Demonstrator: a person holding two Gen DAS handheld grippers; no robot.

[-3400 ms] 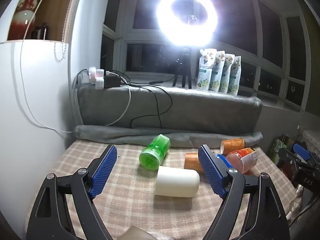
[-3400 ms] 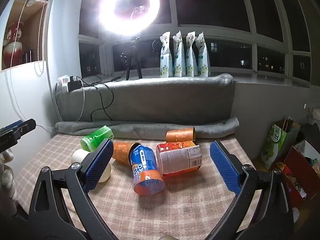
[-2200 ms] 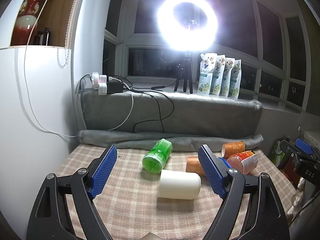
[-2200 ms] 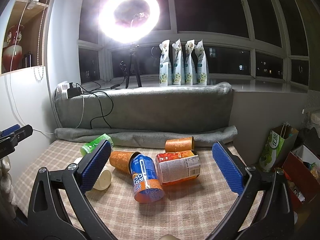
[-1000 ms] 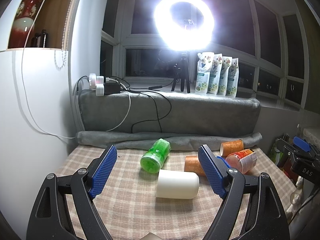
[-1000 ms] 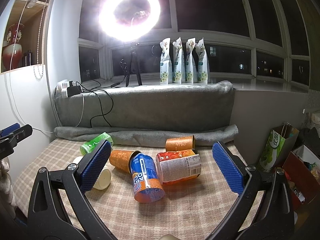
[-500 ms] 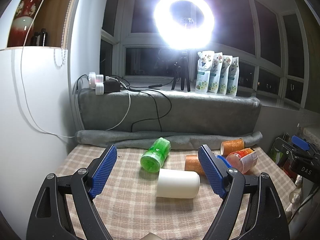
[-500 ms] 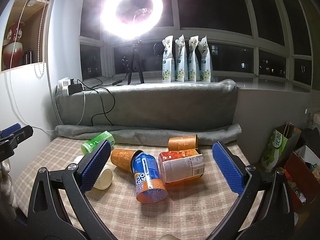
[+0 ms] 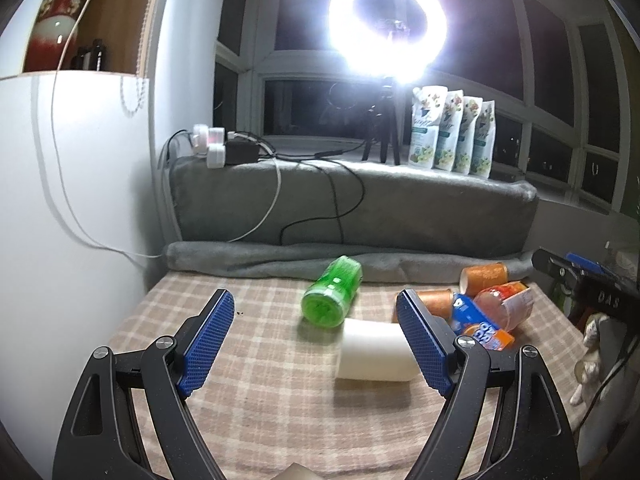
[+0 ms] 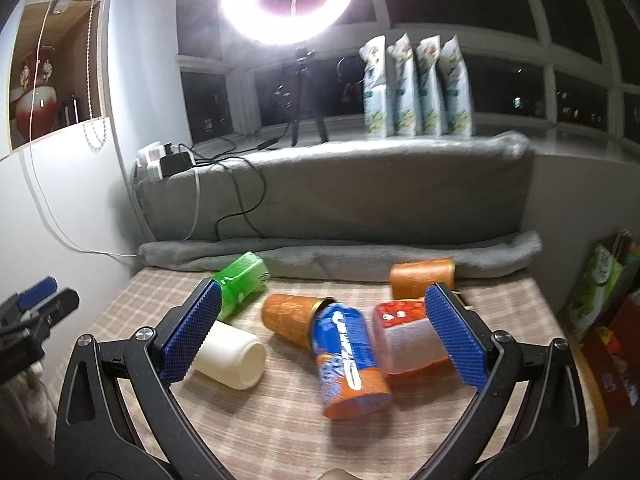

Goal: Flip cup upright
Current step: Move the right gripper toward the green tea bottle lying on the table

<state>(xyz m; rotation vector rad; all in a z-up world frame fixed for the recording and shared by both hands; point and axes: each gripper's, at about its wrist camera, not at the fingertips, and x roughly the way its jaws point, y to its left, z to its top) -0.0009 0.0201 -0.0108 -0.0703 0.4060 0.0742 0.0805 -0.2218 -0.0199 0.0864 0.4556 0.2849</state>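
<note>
Several cups lie on their sides on the checked tablecloth. A blue and orange cup lies in the middle of the right wrist view, its base toward me. A red and white cup, two orange cups, a white cup and a green cup lie around it. My right gripper is open above the blue cup. My left gripper is open and empty, short of the green cup and white cup.
A grey blanket roll and a padded grey ledge bound the table at the back. A white wall stands on the left. A ring light, pouches and cables sit on the ledge. Bags stand to the right of the table.
My right gripper has moved forward and down toward the cups, which look larger now. My left gripper has swung a little to the left. Both stay open.
</note>
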